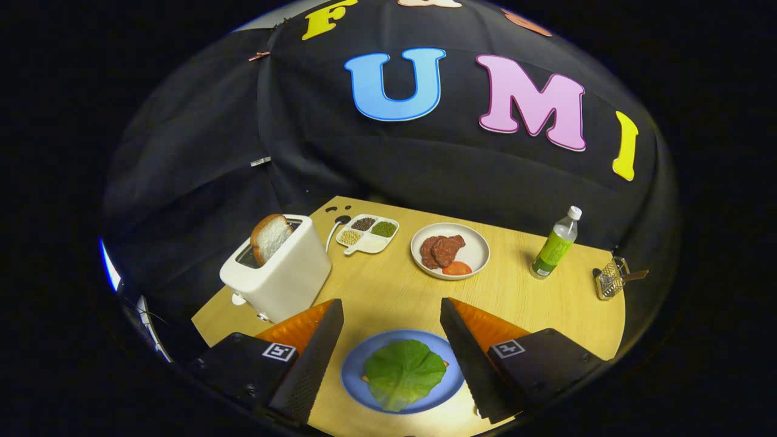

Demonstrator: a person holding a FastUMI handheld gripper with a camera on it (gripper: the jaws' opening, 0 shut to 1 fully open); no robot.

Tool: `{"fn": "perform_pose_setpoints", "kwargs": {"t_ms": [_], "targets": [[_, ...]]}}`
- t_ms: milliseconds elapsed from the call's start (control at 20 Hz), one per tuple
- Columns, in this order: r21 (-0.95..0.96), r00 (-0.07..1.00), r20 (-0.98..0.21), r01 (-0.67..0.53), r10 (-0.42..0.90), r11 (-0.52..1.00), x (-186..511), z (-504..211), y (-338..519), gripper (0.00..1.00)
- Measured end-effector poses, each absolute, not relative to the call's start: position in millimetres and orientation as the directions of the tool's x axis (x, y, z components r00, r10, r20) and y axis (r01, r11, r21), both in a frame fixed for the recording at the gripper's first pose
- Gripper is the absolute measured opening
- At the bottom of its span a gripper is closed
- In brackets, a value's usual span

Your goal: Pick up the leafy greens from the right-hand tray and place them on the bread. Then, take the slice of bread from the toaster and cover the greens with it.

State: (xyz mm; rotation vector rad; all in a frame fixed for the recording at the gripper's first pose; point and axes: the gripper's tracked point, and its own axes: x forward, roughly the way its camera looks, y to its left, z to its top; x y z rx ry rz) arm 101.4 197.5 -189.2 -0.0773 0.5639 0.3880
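Observation:
A green leaf [403, 371] lies flat on a slice of bread whose edges peek out beneath it, on a blue plate [355, 376] between my fingers. My gripper [391, 309] is open above the plate, holding nothing. A white toaster [282, 276] stands beyond my left finger, with a slice of bread [270, 237] sticking up out of its slot.
A white plate [479, 246] with meat slices and a tomato slice sits beyond the fingers. A divided dish of grains [369, 233] lies behind the toaster. A green bottle [555, 243] and a small wire basket [612, 279] stand to the right on the wooden table [546, 303].

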Motion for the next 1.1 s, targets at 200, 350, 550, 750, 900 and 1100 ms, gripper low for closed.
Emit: {"fn": "perform_pose_setpoints", "kwargs": {"t_ms": [200,350,550,750,900,1100], "targets": [[0.038,0.778,-0.502,-0.417,0.378,0.908,106.6,-172.2,233.5,1.0],[0.048,0.773,-0.486,-0.443,0.408,0.895,113.7,-163.0,262.0,1.0],[0.06,0.761,-0.462,-0.486,0.456,0.872,125.2,-152.0,306.5,1.0],[0.045,0.746,-0.466,-0.518,0.476,0.854,137.5,-154.0,353.0,1.0],[0.063,0.729,-0.484,-0.522,0.484,0.85,143.7,-171.3,389.3,1.0],[0.062,0.72,-0.516,-0.508,0.463,0.859,151.6,-199.7,421.3,1.0]]}}
